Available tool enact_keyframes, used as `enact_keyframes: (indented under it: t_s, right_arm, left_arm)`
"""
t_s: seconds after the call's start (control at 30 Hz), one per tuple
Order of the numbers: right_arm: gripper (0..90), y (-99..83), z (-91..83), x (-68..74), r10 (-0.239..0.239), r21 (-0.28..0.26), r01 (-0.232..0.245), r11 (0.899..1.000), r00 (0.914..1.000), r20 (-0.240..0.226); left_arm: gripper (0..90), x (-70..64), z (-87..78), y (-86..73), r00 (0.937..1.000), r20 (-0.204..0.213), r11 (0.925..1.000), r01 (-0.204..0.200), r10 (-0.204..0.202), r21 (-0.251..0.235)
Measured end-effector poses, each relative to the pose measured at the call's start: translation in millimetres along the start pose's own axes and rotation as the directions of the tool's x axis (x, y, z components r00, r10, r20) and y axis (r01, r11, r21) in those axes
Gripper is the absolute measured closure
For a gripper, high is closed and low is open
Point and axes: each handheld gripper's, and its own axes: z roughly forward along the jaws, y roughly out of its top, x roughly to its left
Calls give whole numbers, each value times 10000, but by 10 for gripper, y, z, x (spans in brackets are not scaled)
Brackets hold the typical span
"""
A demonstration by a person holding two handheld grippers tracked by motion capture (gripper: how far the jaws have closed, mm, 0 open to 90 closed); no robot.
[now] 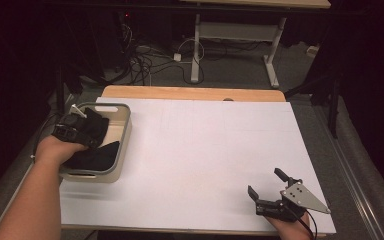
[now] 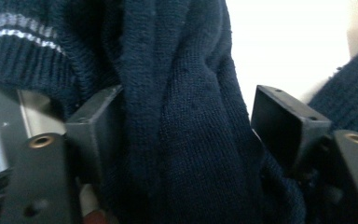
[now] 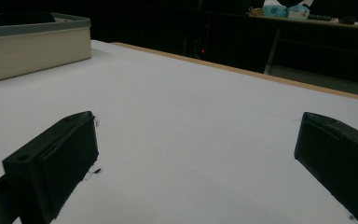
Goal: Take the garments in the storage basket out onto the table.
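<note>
1. Navy knitted garment (image 2: 182, 121), probably a sweater with a pale stripe on one ribbed edge, lies bunched in the beige bin (image 1: 125, 131) at the table's near-left; a thick fold of it stands between the jaws of the left gripper (image 2: 186, 121).
2. Left gripper (image 1: 78, 126): its jaws stand fairly wide with the knit filling the gap. One jaw presses the cloth; whether the other bites, I cannot tell, so a firm hold is not certain.
3. Handling, as I judge it: soft, limp and light, not fragile. It will sag and trail when lifted, and the knit may snag on the bin's rim. Best hold is a thick gathered fold such as this one, or the ribbed striped edge, not a single thin layer.
4. Direction: crumpled as it is, the garment has no clear long axis. In the high view the heap runs roughly from the bin's far end to its near end.
5. Right gripper (image 1: 267, 192) rests at the near-right of the white table (image 1: 205, 150), jaws spread wide around nothing, well apart from the bin.
</note>
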Motion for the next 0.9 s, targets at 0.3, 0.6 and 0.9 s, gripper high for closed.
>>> enact_keyframes:
  t_s: [0.3,0.6,0.9]
  right_arm:
    - [2,-4,3,22,-15,11,15,10000,10000,-78]
    - [2,1,0,35,-75,-1,75,10000,9999,-96]
    - [2,12,2,29,-107,-33,107,9999,9999,-35]
  left_arm:
    - [399,-114,136,77,9948,-958,9972,-282,349,697]
    - [587,-153,140,82,9884,-1196,9946,-876,937,554]
    - [644,-62,-28,95,9963,-412,9960,-767,748,-459]
